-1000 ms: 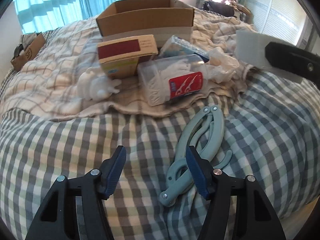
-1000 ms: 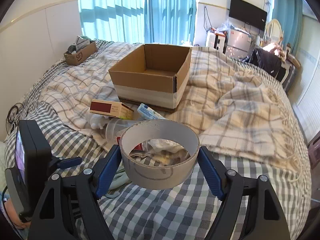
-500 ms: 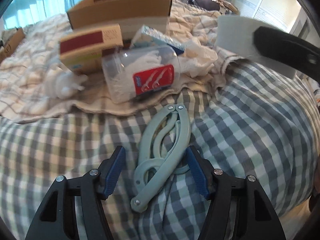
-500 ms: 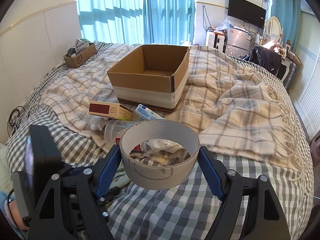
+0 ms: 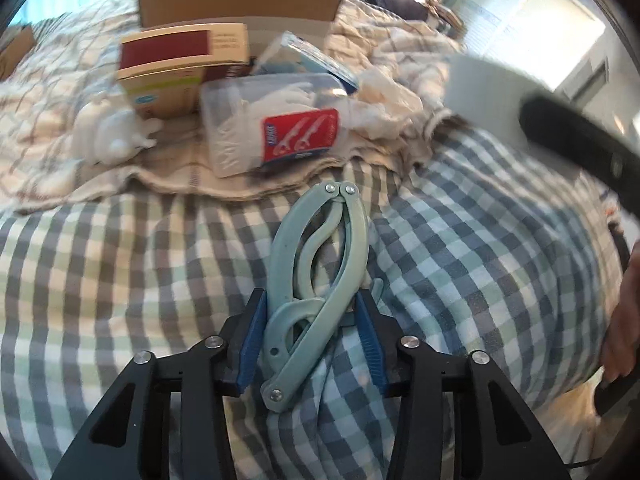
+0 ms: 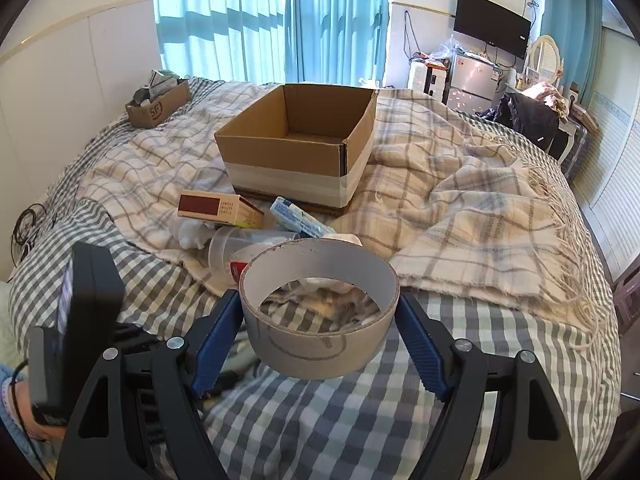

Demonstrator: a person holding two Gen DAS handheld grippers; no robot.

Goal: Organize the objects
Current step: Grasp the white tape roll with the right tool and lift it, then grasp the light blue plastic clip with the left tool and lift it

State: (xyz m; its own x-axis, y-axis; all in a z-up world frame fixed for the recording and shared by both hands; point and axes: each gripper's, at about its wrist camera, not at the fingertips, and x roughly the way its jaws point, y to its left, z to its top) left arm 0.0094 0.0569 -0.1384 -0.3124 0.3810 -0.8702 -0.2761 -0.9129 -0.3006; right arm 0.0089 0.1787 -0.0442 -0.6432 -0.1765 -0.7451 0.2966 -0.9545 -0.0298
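Note:
My left gripper (image 5: 310,334) is closed around the lower end of a pale teal folding hanger (image 5: 320,276) that lies on the checked bedcover. Both blue pads touch its sides. My right gripper (image 6: 320,344) is shut on a grey tape roll (image 6: 320,312) and holds it above the bed. An open cardboard box (image 6: 296,144) stands on the plaid blanket further back. In front of it lie a red-and-tan carton (image 5: 182,68), a clear floss-pick tub (image 5: 276,120), a blue-white packet (image 5: 312,56) and a white figurine (image 5: 114,132).
A small cardboard box (image 6: 158,106) with items sits at the bed's far left. The right gripper with its tape roll shows at the right of the left wrist view (image 5: 560,120). The left gripper's body (image 6: 86,304) shows at the lower left of the right wrist view. Furniture stands beyond the bed at the right.
My left gripper moved forward over the hanger and its jaws closed onto the hanger's lower end. My right gripper kept its hold on the tape roll and barely moved.

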